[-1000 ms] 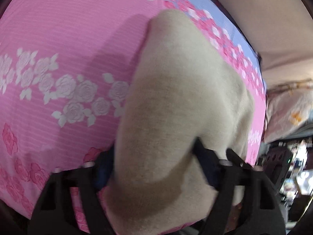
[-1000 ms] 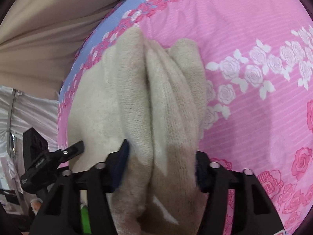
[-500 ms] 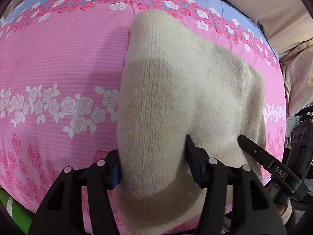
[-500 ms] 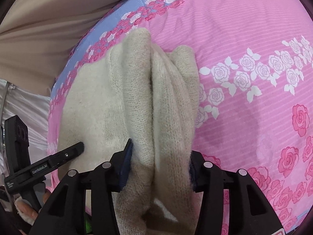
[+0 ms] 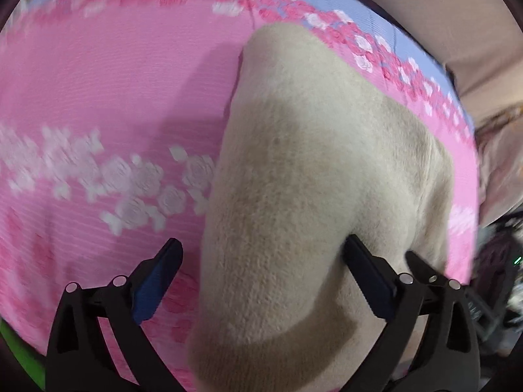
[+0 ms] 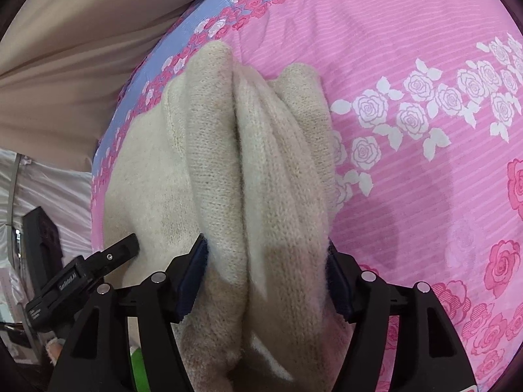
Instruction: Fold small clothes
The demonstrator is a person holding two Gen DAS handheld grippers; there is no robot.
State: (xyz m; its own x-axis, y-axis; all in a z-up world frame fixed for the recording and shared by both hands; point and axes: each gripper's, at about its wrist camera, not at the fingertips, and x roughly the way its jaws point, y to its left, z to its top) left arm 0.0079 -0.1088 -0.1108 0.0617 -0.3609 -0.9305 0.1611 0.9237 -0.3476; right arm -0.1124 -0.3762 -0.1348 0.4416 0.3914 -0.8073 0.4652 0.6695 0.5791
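A small cream knitted sweater [image 5: 320, 170] lies bunched on the pink rose-print bedsheet [image 5: 98, 98]. My left gripper [image 5: 261, 274] is open: its left finger [image 5: 157, 281] stands clear of the cloth, and the right finger [image 5: 369, 277] rests against it. In the right wrist view the sweater [image 6: 261, 170] forms several upright folds. My right gripper [image 6: 266, 281] is shut on these folds near their close end. The left gripper's finger [image 6: 114, 253] shows at the sweater's left side.
The sheet [image 6: 425, 65] has a blue border [image 6: 196, 23] with roses at the far edge. Beige fabric [image 6: 81, 32] lies beyond it. Cluttered dark items [image 5: 500, 261] sit off the bed's right side.
My left gripper's jaws have opened and let go of the sweater; the view is blurred from motion. My right gripper still pinches the folds and has shifted only slightly.
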